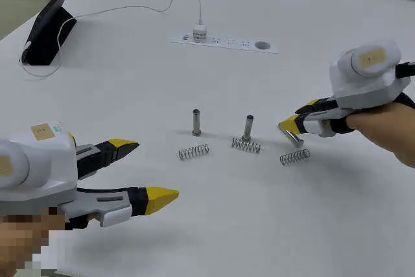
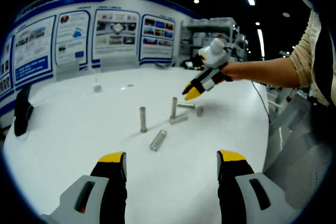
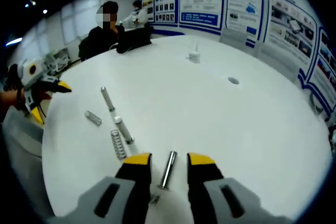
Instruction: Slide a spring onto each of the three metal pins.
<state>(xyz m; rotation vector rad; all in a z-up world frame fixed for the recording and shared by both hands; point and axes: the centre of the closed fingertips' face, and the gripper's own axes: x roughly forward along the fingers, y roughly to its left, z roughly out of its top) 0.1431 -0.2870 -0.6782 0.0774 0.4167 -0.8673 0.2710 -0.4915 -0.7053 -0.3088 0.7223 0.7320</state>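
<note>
Surface: white, broad.

Left hand-held gripper: low at the near left of the head view; yellow-tipped jaws wide apart, nothing between them; well apart from the pins; its own view looks across at them.

Right hand-held gripper: at the right of the head view, tips down at the surface; in its own view the jaws stand partly open either side of the lying pin, with a gap showing on both sides of it.

Pins, three, metal: first upright pin; second upright pin to its right; lying pin flat on the surface at the right gripper's tips.

Springs, three, all loose on the surface, none on a pin: first spring just in front of the first upright pin; second spring at the foot of the second; third spring just beside the lying pin.

Power strip: far side of the surface, white plug in it.
</note>
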